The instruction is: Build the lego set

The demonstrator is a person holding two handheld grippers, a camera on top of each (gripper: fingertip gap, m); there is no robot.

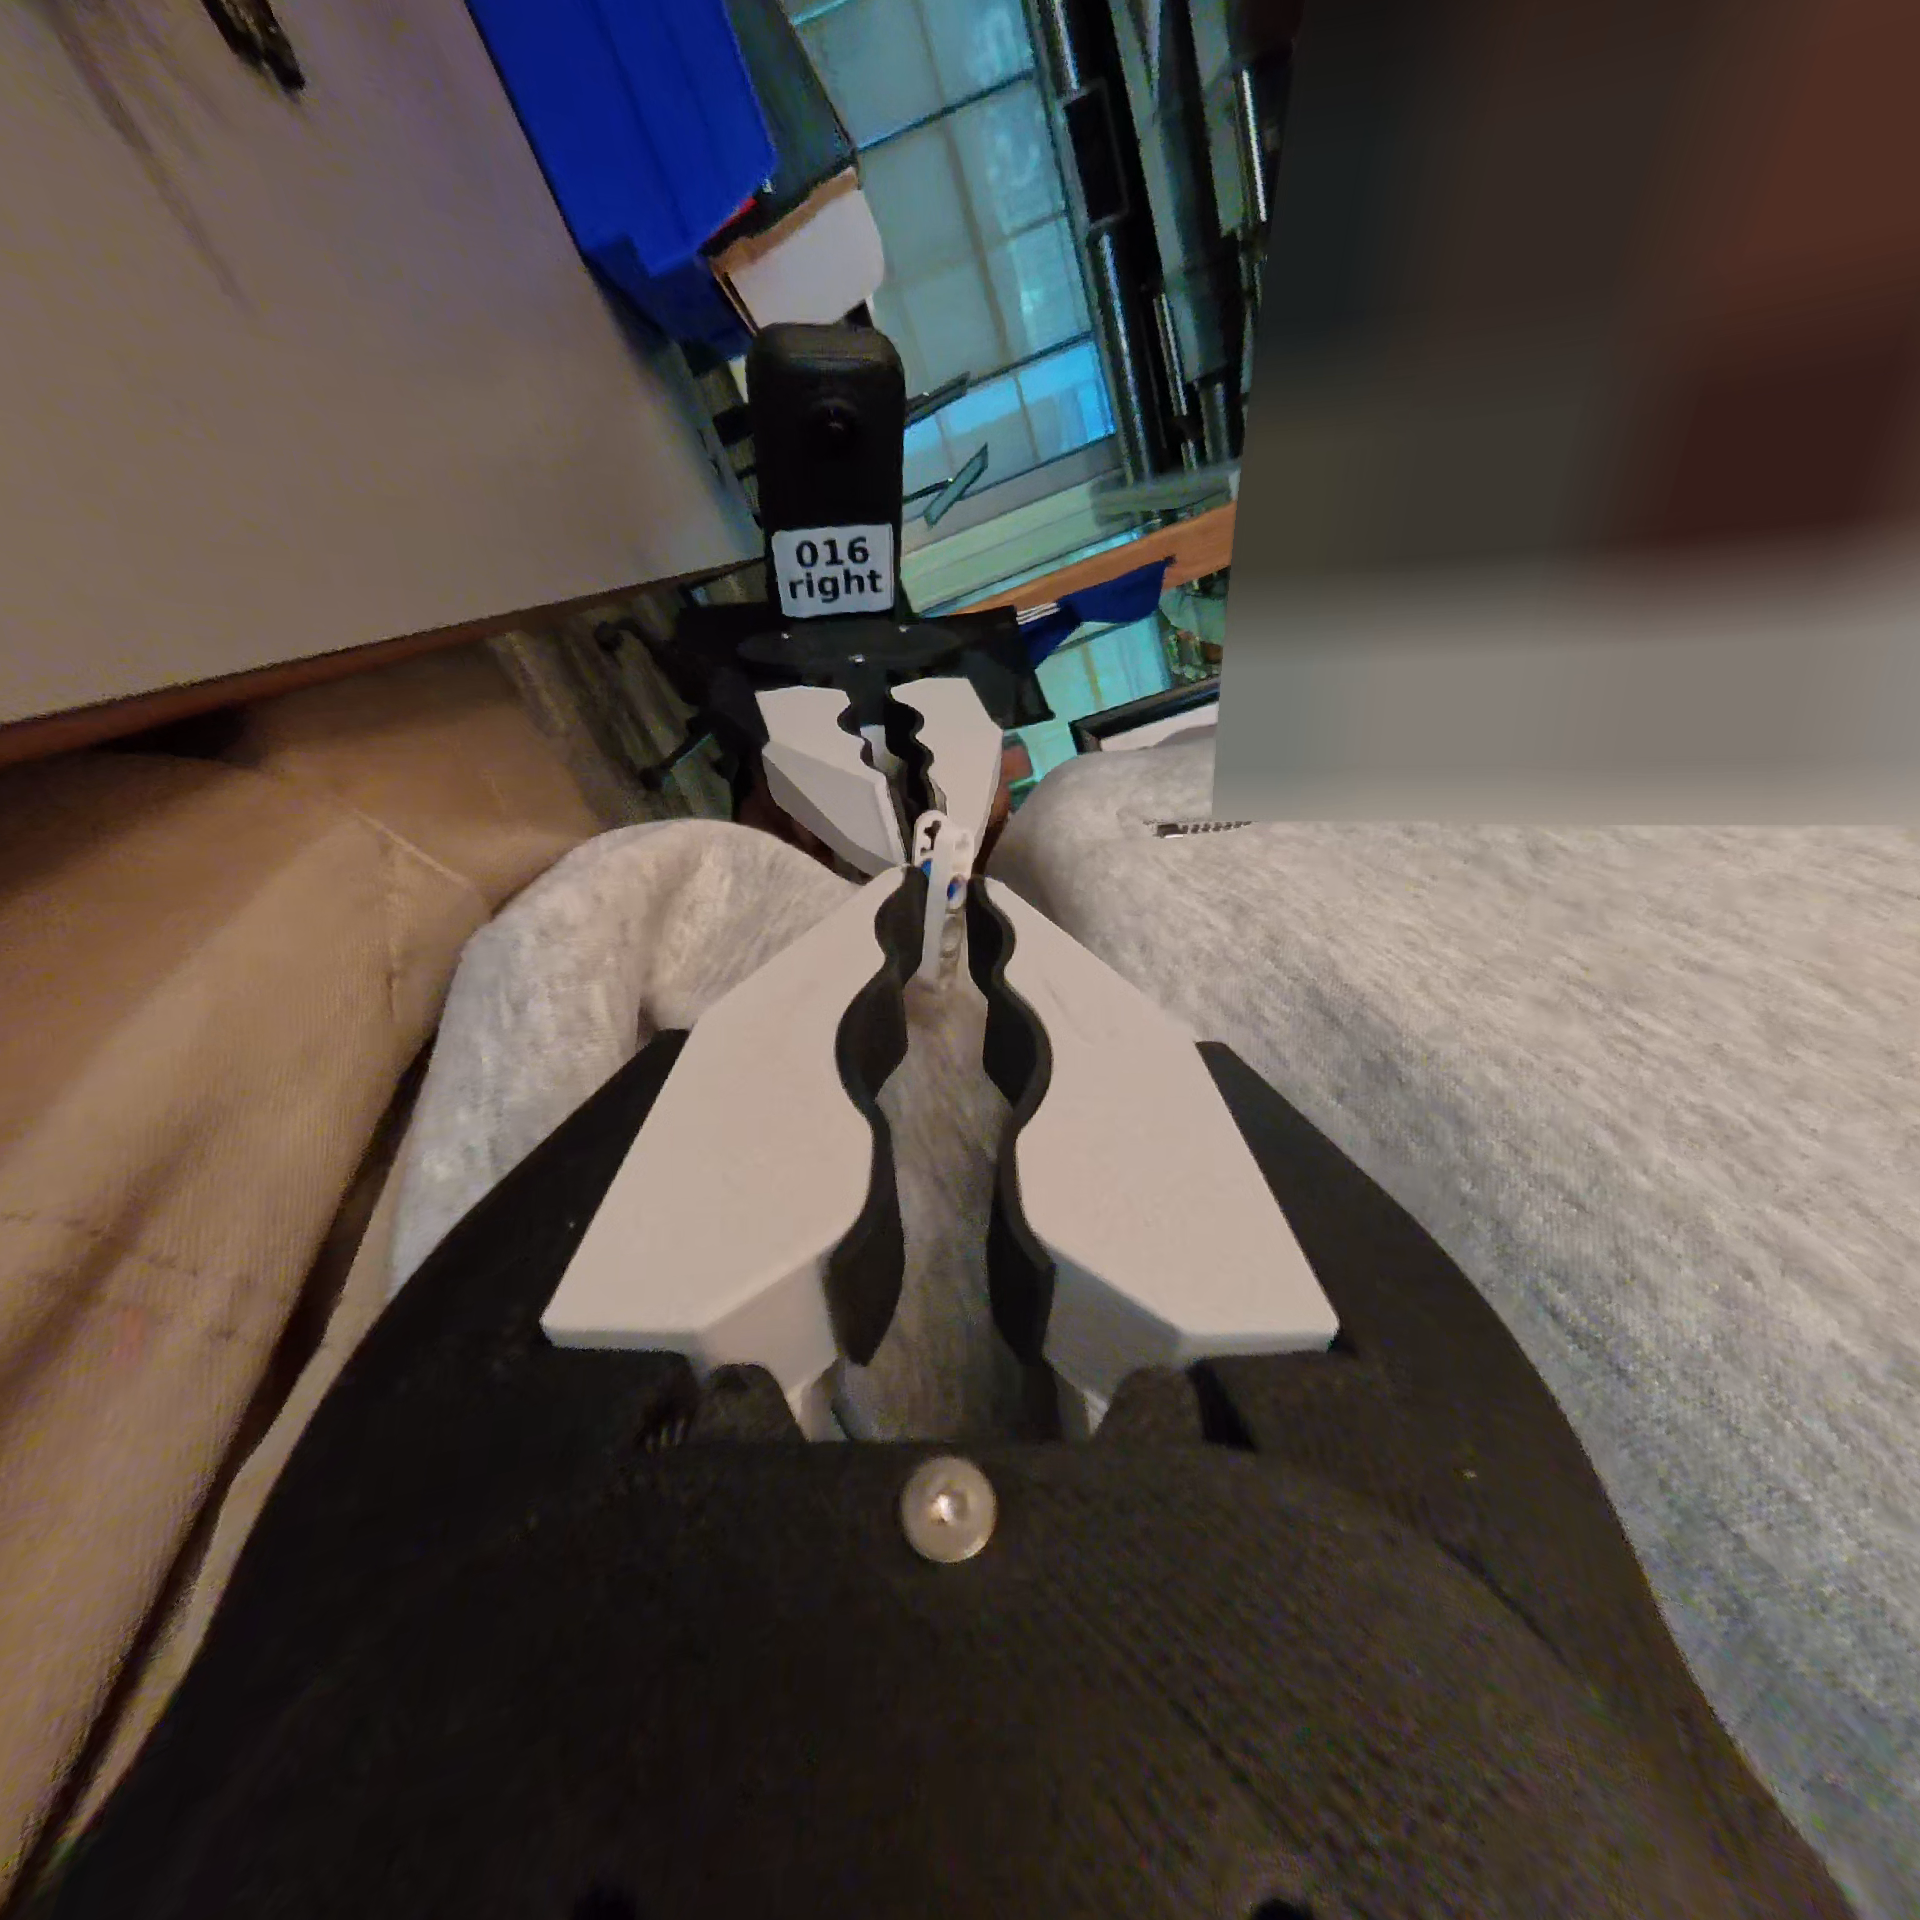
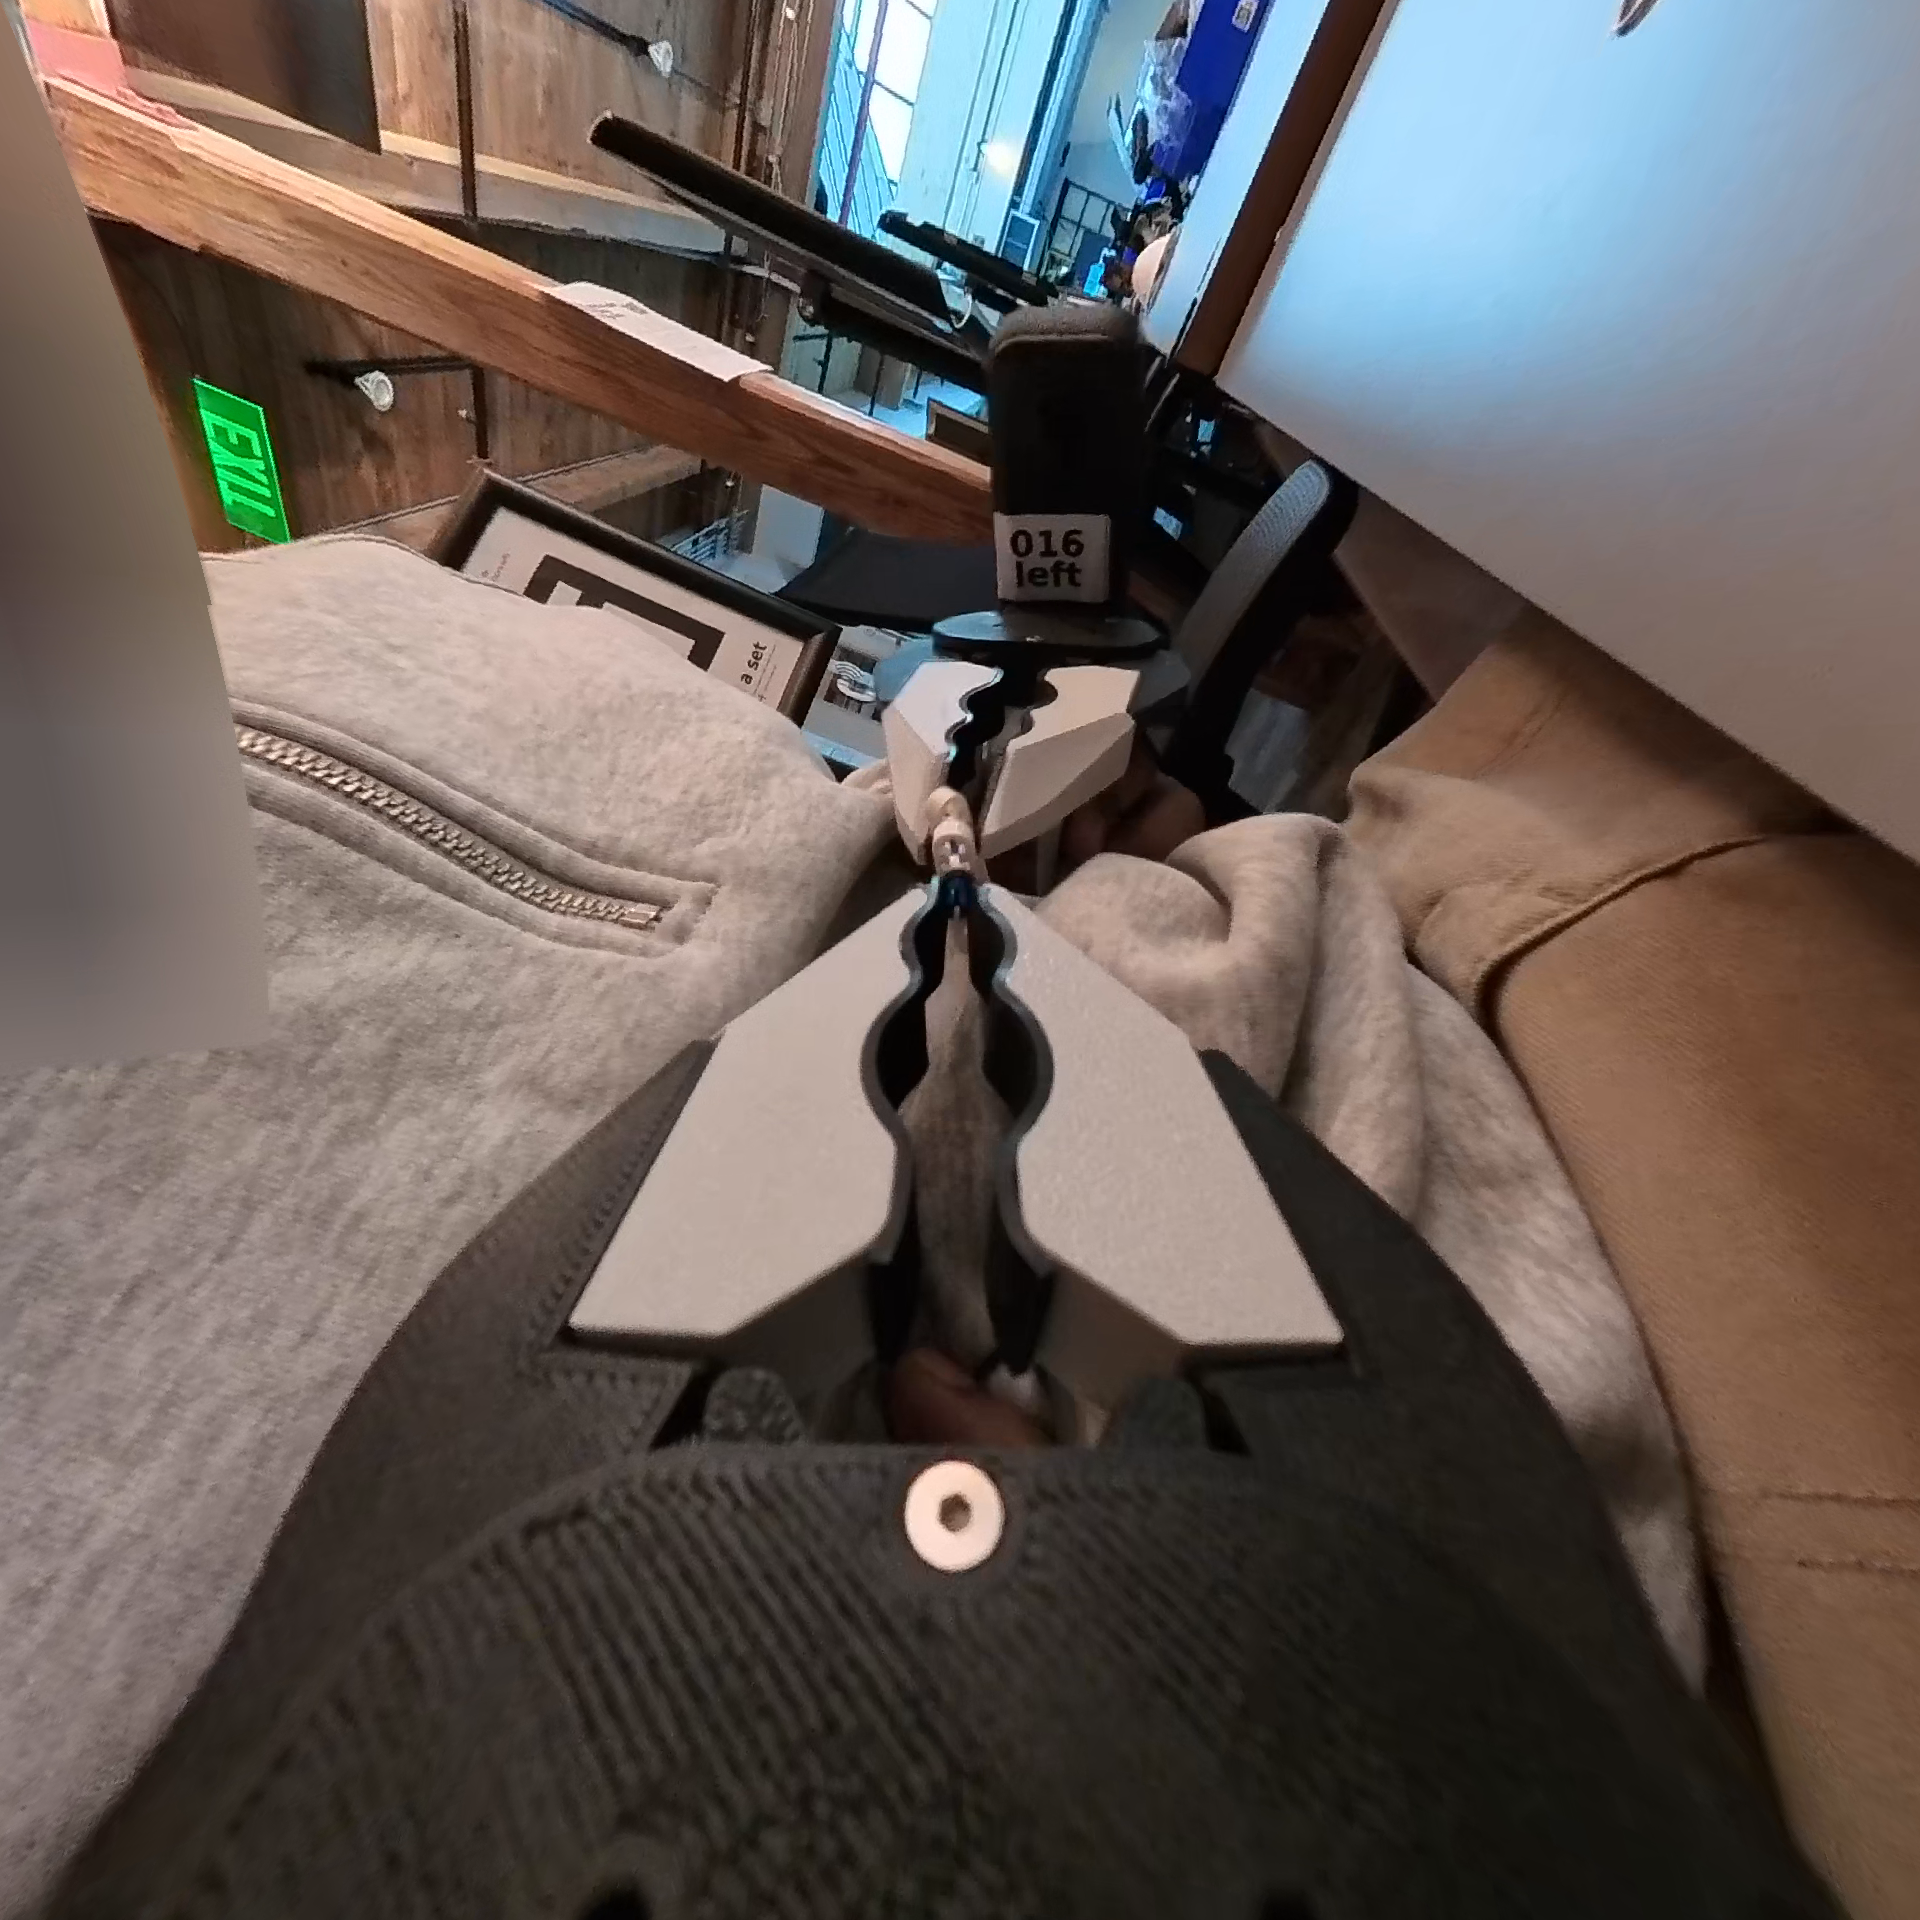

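A small white lego beam (image 1: pixel 943 894) with blue pins is held in the air between the two grippers, which face each other tip to tip. My left gripper (image 1: pixel 943 883) is shut on the beam's near end. My right gripper (image 1: pixel 928 816) meets it from the far side. In the right wrist view, my right gripper (image 2: pixel 956 906) is shut on a blue part (image 2: pixel 954 891) at the end of the white piece (image 2: pixel 950 840). The left gripper (image 2: pixel 958 795) holds the piece's other end. How the parts join is hidden by the fingertips.
The grippers hang over a person's lap, with a grey sweatshirt (image 1: pixel 1455 1091) that has a zip pocket (image 2: pixel 468 831) and tan trousers (image 2: pixel 1714 1143). A white table edge (image 1: pixel 312 468) runs close above. A framed picture (image 2: pixel 644 613) and wooden beams lie behind.
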